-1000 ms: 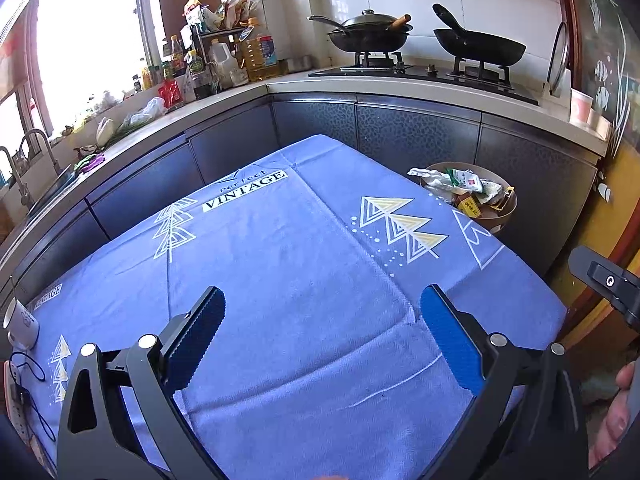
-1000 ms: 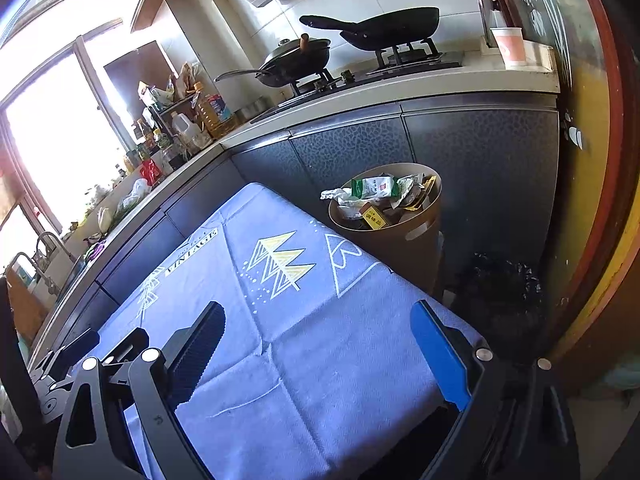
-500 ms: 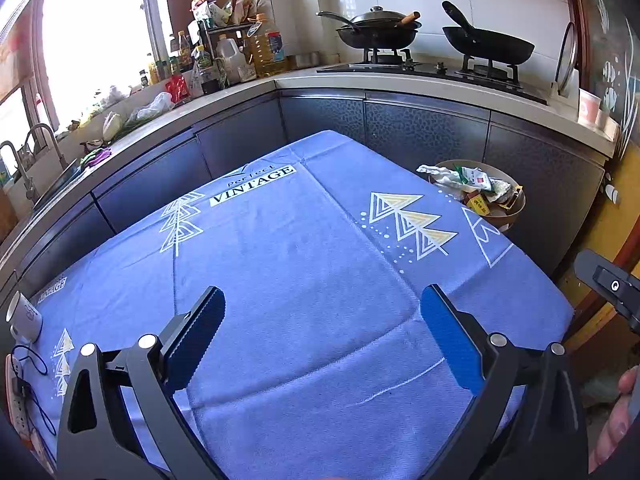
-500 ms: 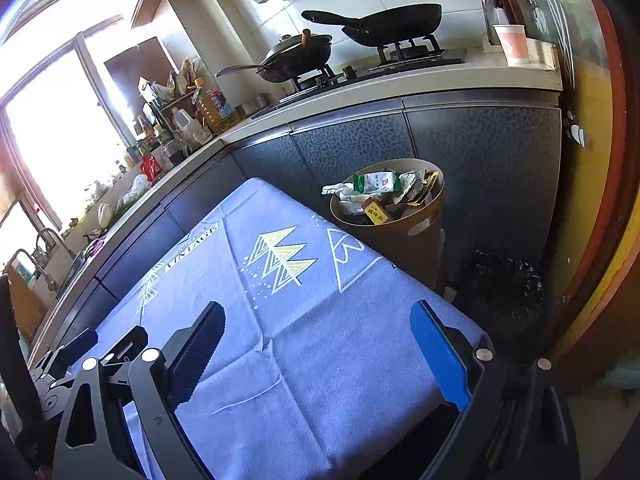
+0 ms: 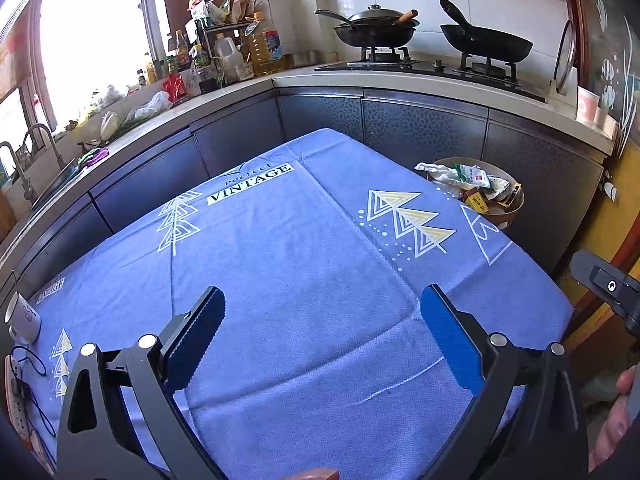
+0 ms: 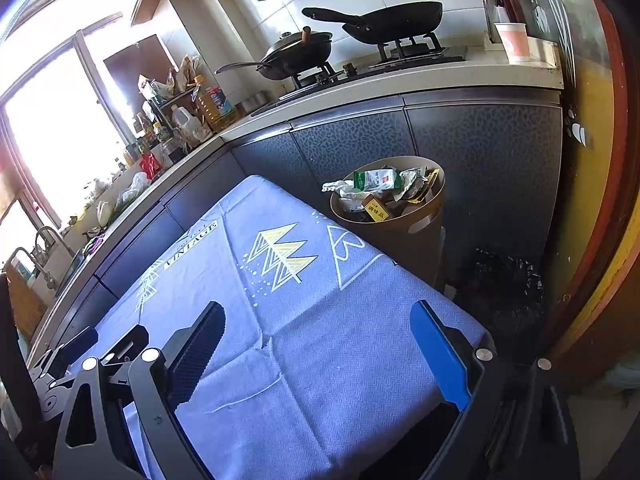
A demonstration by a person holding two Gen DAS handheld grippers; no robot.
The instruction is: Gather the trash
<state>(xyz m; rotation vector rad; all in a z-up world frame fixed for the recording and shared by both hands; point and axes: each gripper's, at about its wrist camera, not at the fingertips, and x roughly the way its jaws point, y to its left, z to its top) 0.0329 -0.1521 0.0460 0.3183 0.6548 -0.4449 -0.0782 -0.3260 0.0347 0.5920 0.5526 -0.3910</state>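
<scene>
A brown round bin (image 6: pixel 412 236) stands on the floor past the table's far right corner, filled with wrappers and a yellow packet (image 6: pixel 376 211). In the left wrist view the same bin (image 5: pixel 514 210) shows behind the table edge. My left gripper (image 5: pixel 320 330) hangs open above the blue tablecloth (image 5: pixel 300 260) with nothing between its fingers. My right gripper (image 6: pixel 318 340) is also open and empty, over the table's right part, well short of the bin. No loose trash shows on the cloth.
Dark cabinets and a counter (image 5: pixel 400 80) wrap the far side, with two pans on a stove (image 5: pixel 484 42). A white mug (image 5: pixel 22 318) and cables lie at the table's left edge. A black bag (image 6: pixel 504 288) lies on the floor by the bin.
Both grippers have pulled back and risen slightly from the table, so the bin sits a little farther off. The jaws stayed open.
</scene>
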